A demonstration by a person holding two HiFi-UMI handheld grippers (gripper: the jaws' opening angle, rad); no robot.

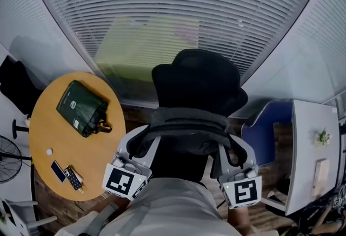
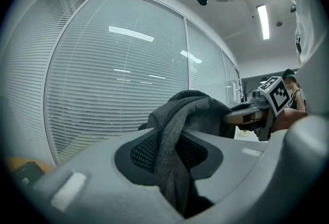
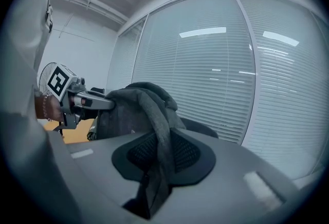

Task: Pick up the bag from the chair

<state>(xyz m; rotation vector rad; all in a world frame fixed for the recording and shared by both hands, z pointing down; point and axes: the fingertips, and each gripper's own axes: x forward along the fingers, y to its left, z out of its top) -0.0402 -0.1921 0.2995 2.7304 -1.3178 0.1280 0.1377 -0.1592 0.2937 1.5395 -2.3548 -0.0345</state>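
Observation:
A dark grey fabric bag [image 1: 186,121] hangs between my two grippers, in front of a black chair [image 1: 197,80]. My left gripper [image 1: 141,140] is shut on one grey strap [image 2: 172,151], which runs up from between its jaws to the bag's bulk [image 2: 205,110]. My right gripper [image 1: 230,145] is shut on the other strap [image 3: 157,141], and the bag's body [image 3: 118,112] lies just beyond it. Each gripper view shows the other gripper at the bag's far side: the right gripper [image 2: 257,112] and the left gripper [image 3: 77,99]. The bag's underside is hidden.
A round wooden table [image 1: 48,132] stands at the left with a green pouch [image 1: 81,107], a phone [image 1: 58,171] and a remote [image 1: 73,178]. A white desk [image 1: 313,159] and a blue panel [image 1: 265,132] are at the right. Window blinds [image 1: 178,7] are ahead, a fan [image 1: 8,156] at far left.

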